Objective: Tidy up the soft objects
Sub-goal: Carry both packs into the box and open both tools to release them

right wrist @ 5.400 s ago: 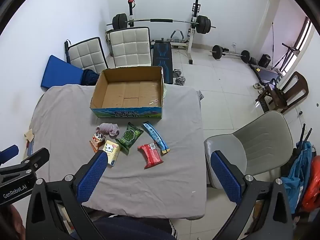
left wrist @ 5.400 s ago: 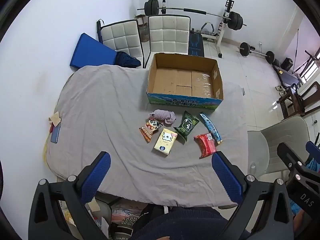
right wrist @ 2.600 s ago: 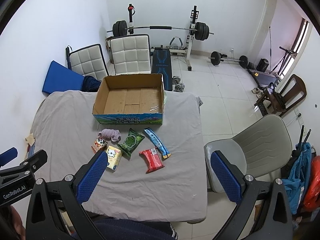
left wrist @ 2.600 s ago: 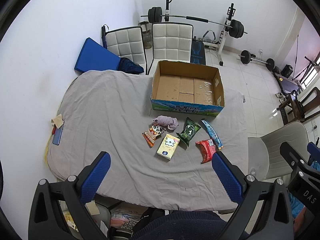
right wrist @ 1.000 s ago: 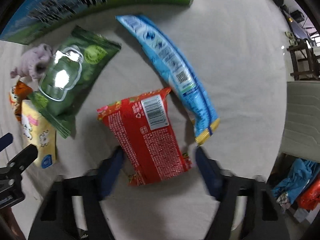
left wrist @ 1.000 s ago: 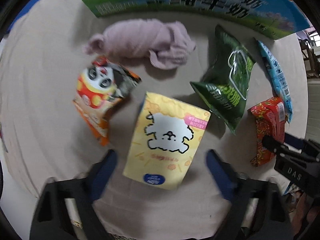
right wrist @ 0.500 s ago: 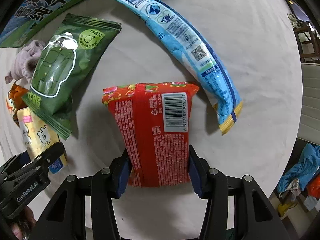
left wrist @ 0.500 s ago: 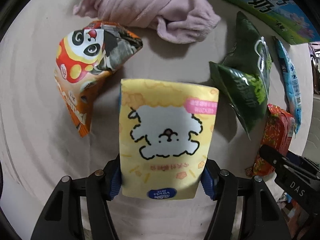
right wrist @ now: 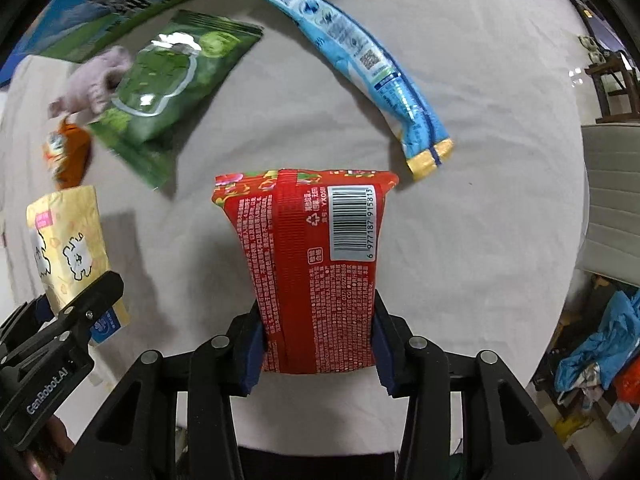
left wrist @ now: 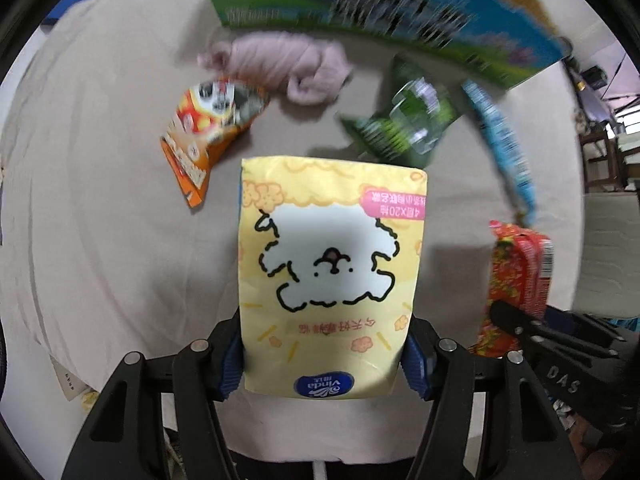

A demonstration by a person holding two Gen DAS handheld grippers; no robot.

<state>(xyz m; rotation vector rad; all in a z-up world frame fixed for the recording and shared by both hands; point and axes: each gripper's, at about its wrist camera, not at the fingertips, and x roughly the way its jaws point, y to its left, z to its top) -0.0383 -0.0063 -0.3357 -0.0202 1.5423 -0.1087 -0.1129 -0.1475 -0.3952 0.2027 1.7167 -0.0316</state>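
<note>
Two grips: the left gripper [left wrist: 324, 360] pinches the yellow tissue pack [left wrist: 332, 272], the right gripper [right wrist: 318, 350] the red packet [right wrist: 312, 264], both above the grey cloth [right wrist: 480, 220]. Only the right view shows the barcode [right wrist: 352, 220].

The tissue pack [left wrist: 332, 276] sits left of the noodle packet [right wrist: 316, 268], cardboard box [left wrist: 380, 12] behind both.
</note>
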